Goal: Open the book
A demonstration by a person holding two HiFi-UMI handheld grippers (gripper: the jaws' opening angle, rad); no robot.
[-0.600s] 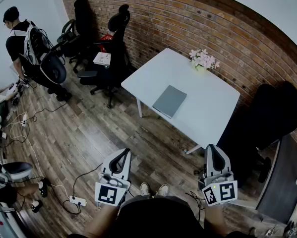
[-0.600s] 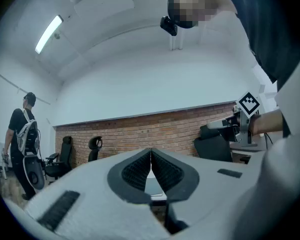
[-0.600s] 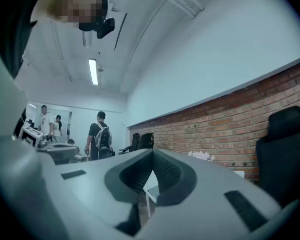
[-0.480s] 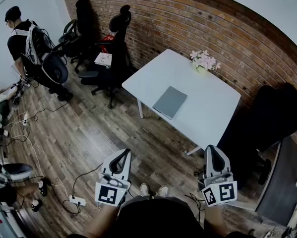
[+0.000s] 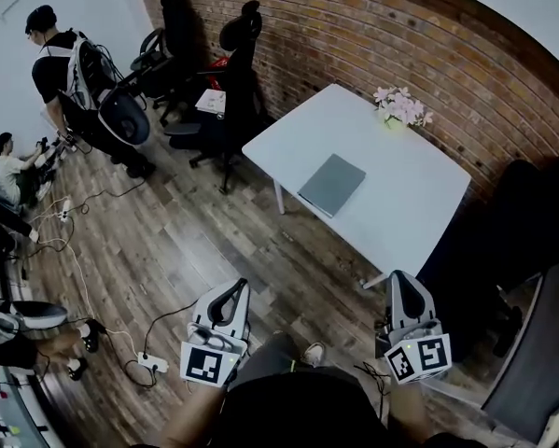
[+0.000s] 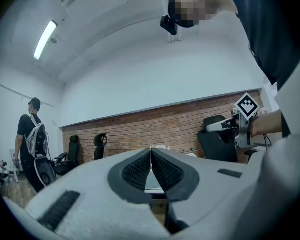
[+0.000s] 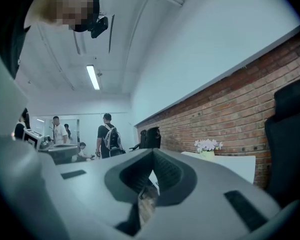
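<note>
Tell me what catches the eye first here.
A closed grey book lies on the white rectangular table beside the red brick wall, with pink flowers at the table's far edge. The left gripper and right gripper are shut, well short of the table.

No legible text, labels or numbers.

You see a grey book [image 5: 331, 184] on a white table [image 5: 410, 203]; pale pink flowers [image 5: 402, 106] near its far edge; red-brown brick wall [image 5: 372, 35]; brown wood-plank floor [image 5: 195, 241]; black chairs [image 5: 237, 91].
</note>
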